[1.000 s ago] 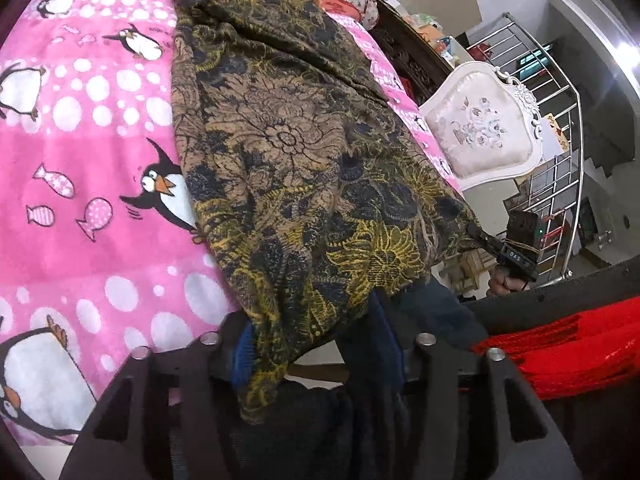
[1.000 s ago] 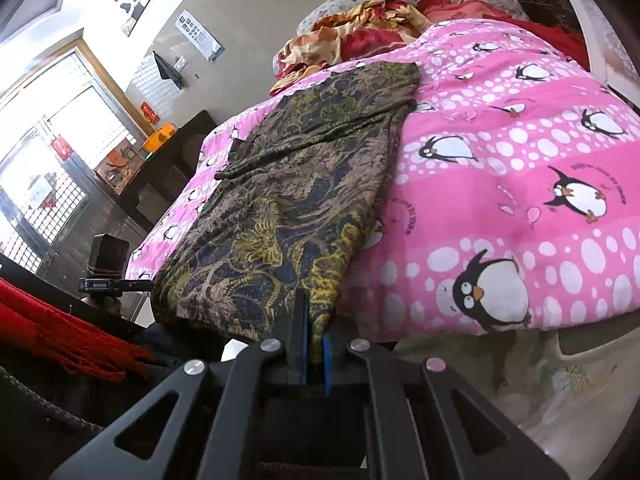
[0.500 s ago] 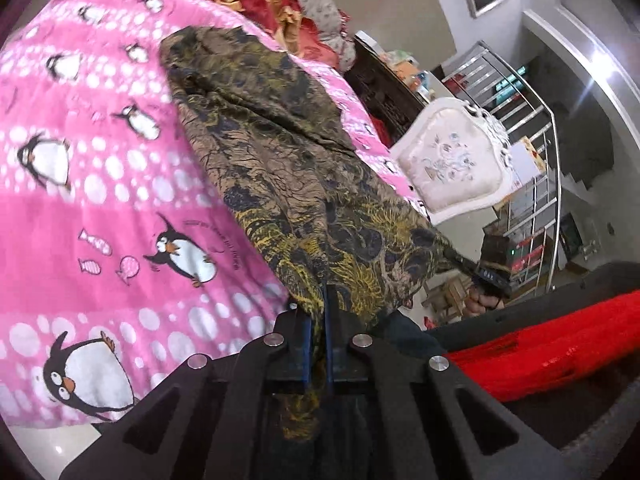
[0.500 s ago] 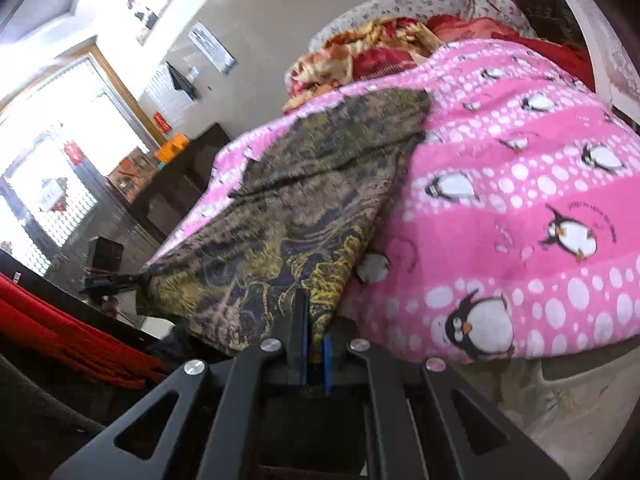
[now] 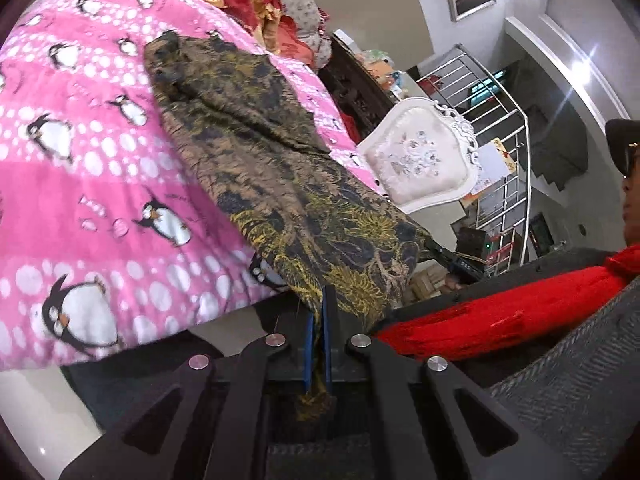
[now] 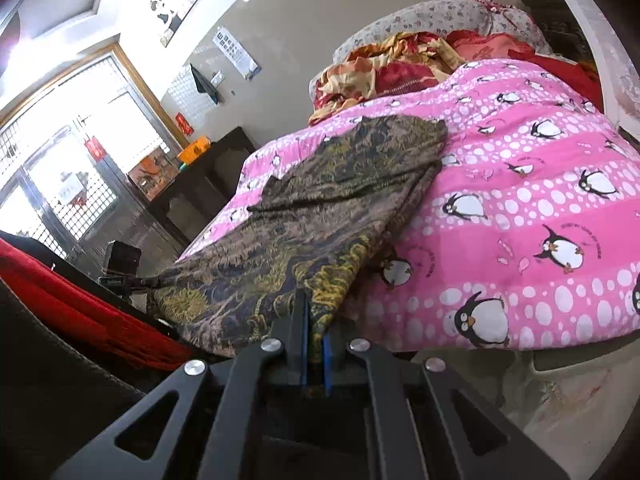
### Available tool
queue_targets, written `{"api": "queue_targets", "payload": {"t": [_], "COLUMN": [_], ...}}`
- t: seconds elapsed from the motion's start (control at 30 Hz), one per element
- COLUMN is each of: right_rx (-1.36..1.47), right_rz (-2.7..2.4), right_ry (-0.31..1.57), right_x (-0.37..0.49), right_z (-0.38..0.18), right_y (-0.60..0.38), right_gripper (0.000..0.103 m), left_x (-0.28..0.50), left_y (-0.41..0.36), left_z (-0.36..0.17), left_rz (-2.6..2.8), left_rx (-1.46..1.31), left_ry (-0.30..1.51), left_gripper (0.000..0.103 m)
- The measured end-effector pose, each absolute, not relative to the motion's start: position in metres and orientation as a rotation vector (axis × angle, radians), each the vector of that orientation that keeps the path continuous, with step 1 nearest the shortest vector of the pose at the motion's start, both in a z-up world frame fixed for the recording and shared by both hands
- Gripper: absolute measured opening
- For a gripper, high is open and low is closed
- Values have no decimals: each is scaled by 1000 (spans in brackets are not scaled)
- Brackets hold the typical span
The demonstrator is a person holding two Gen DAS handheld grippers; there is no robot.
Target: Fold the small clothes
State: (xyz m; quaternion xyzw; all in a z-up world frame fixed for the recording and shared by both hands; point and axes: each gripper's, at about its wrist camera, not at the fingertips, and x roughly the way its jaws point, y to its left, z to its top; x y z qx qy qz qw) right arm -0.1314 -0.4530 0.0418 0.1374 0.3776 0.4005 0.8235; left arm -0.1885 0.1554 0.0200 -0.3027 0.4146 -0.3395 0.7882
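A dark garment with a brown and yellow floral pattern (image 5: 256,160) lies lengthwise on the pink penguin blanket (image 5: 80,160), its near end lifted off the bed edge. My left gripper (image 5: 319,320) is shut on one near corner of the garment. My right gripper (image 6: 314,320) is shut on the other near corner of the same garment (image 6: 320,216). The cloth hangs stretched between the two grippers. The right gripper also shows in the left wrist view (image 5: 460,264), and the left gripper shows in the right wrist view (image 6: 124,276).
Crumpled red and yellow bedding (image 6: 384,68) lies at the bed's head. A white padded chair (image 5: 420,164) and a metal railing (image 5: 504,168) stand beside the bed. A dark cabinet (image 6: 200,192) stands on the other side. My red scarf (image 5: 500,316) is close by.
My left gripper closed on the garment's near corner. Both grippers pulled back and up from the bed, lifting the near hem.
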Motion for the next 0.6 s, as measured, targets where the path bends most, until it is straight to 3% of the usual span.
{"api": "queue_targets", "payload": {"t": [0.6], "right_rx": [240], "right_rz": [692], "right_ry": [771], "right_x": [10], "right_z": [27], "right_y": [-412], "right_gripper": [5], "left_x": [-63], "left_y": [177], "left_z": [36], "left_rz": [-458], "left_rx": [-559], "left_ry": [789], "left_gripper": [0]}}
